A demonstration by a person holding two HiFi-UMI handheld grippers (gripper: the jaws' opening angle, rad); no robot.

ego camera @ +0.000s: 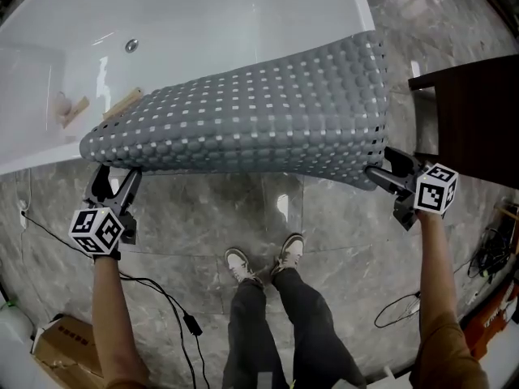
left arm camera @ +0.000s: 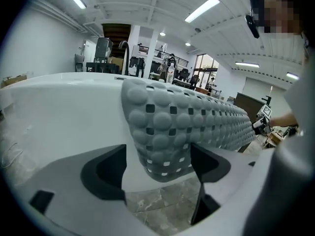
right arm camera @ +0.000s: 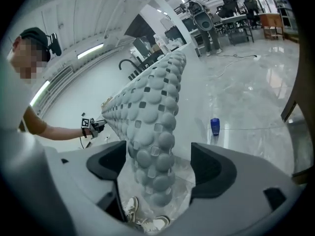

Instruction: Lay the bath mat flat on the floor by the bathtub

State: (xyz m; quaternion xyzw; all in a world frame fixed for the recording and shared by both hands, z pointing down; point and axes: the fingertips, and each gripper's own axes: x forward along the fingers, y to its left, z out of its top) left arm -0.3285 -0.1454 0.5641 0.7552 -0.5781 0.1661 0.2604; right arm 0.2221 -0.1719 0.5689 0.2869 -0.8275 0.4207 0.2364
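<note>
A grey bubble-textured bath mat (ego camera: 259,120) hangs stretched in the air between both grippers, over the marble floor (ego camera: 203,209) in front of the white bathtub (ego camera: 203,23). My left gripper (ego camera: 116,181) is at the mat's lower left corner and my right gripper (ego camera: 383,164) at its lower right corner. In the left gripper view the mat's corner (left arm camera: 167,132) lies between the wide-spread jaws of the left gripper (left arm camera: 158,166), with a gap on the left side. In the right gripper view the mat's edge (right arm camera: 152,132) hangs between the jaws of the right gripper (right arm camera: 155,168), and neither pad presses on it.
A dark wooden cabinet (ego camera: 470,120) stands at the right, close to my right gripper. The person's shoes (ego camera: 263,262) are below the mat. A cardboard box (ego camera: 65,343) and cables (ego camera: 162,298) lie at the lower left. A blue bottle (right arm camera: 215,126) stands on the floor.
</note>
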